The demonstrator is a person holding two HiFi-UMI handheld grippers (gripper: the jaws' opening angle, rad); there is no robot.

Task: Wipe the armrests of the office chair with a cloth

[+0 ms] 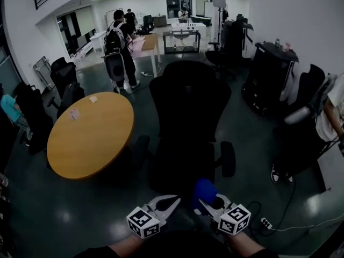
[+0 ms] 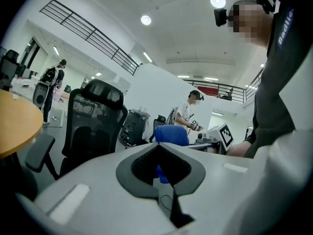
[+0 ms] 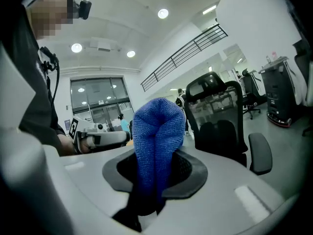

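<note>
Standing at the left is a round wooden table (image 1: pixel 88 136), with the black office chair (image 1: pixel 188 106) beside it. Nearer, the left gripper (image 1: pixel 170 203) has its jaws pressed together, empty; the right gripper (image 1: pixel 208 202) pinches a folded blue cloth (image 1: pixel 203 189) at the chair's near side.

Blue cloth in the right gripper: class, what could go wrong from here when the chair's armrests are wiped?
1. The cloth is pinched in the right gripper as a narrow fold, so hard gripper parts might scrape an armrest.
2. The other armrest sits close to the round table, so reach there may be cramped.
</note>
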